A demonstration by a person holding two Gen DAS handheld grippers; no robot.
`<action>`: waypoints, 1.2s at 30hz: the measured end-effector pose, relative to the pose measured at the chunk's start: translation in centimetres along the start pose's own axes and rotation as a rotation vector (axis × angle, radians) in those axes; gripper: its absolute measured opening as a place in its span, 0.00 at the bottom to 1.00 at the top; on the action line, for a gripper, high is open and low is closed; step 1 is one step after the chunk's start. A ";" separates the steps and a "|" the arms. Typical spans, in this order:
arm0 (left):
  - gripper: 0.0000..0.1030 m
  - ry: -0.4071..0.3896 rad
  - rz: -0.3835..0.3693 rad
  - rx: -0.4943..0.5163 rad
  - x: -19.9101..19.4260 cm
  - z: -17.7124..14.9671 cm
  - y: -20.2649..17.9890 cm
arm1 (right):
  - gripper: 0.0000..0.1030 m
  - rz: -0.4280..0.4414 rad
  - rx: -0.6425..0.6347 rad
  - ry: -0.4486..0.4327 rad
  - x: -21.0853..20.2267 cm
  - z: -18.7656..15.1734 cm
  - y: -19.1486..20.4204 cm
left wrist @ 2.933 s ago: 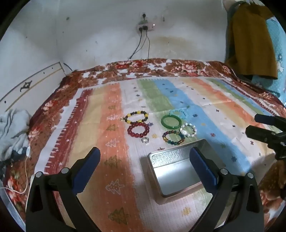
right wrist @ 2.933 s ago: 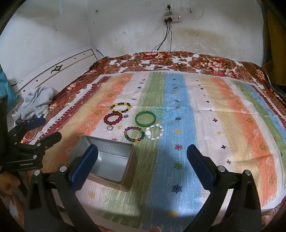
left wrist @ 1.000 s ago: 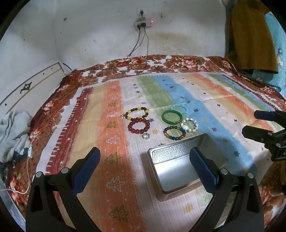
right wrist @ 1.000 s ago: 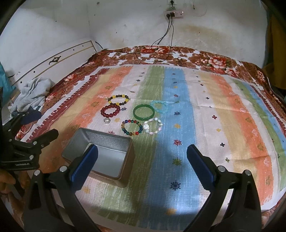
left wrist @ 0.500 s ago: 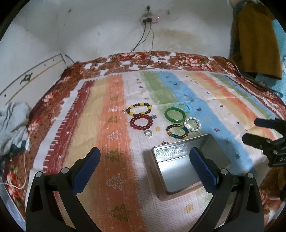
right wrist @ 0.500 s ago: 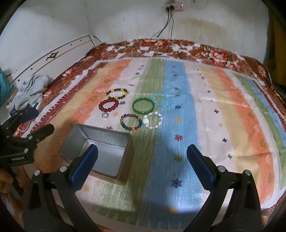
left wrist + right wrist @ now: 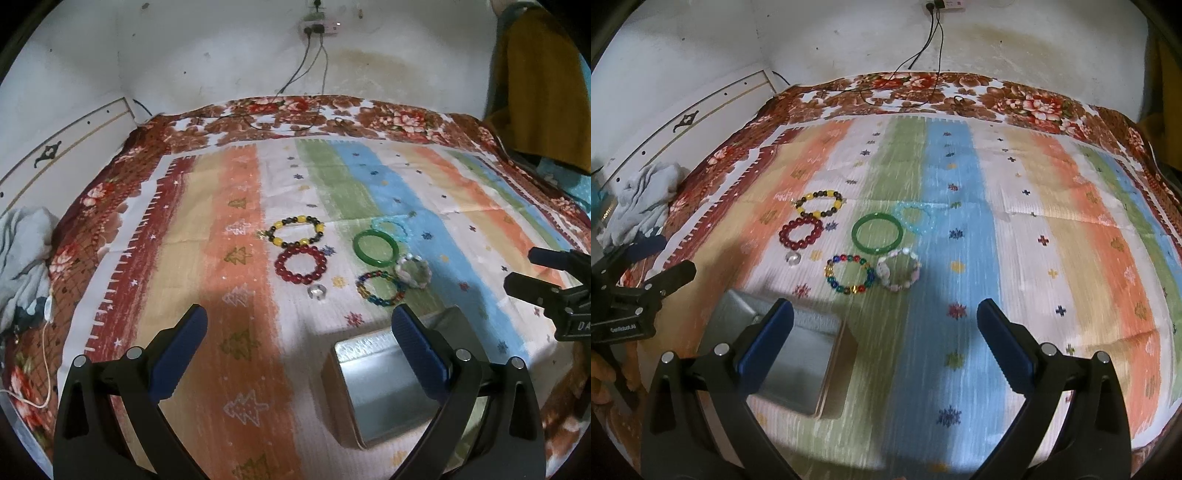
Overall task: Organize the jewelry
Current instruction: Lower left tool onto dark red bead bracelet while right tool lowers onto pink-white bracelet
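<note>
I am hovering both the left gripper point(image 7: 299, 325) and the right gripper point(image 7: 884, 319) wide apart and empty above the striped bedspread point(image 7: 1015, 236), keeping the open metal tin point(image 7: 798, 354) nearest me since the bracelets point(image 7: 866, 273) and small ring point(image 7: 317, 291) are lying just beyond it.

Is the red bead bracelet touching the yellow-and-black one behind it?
Apart. The left wrist view shows a strip of cloth between the red bead bracelet and the yellow-and-black bracelet; the right wrist view agrees.
</note>
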State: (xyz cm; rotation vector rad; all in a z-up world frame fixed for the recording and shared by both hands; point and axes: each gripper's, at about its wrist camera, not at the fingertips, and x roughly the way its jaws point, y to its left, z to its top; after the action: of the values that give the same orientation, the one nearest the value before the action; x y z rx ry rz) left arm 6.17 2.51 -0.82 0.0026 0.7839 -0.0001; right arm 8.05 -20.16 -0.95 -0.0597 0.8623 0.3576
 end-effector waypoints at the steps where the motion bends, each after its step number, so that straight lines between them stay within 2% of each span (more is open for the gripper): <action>1: 0.95 0.000 0.018 -0.005 0.3 0.3 0.2 | 0.95 0.005 -0.003 0.002 0.2 0.3 0.0; 8: 0.95 0.035 0.004 -0.015 2.1 1.8 1.0 | 0.95 0.015 -0.011 0.024 1.3 1.2 -0.3; 20: 0.95 0.061 0.054 0.022 4.3 3.2 0.8 | 0.95 0.014 0.006 0.094 3.7 2.6 -1.1; 31: 0.95 0.117 0.034 0.012 6.9 4.3 1.3 | 0.95 0.018 0.041 0.163 6.2 4.0 -2.2; 36: 0.95 0.183 -0.006 -0.034 8.6 4.6 2.1 | 0.95 0.029 0.024 0.204 7.4 4.2 -2.0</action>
State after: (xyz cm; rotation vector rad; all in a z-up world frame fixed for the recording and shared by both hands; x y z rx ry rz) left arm 15.50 4.59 -3.67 -0.0317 0.9663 0.0081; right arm 16.21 -19.07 -3.93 -0.0623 1.0696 0.3722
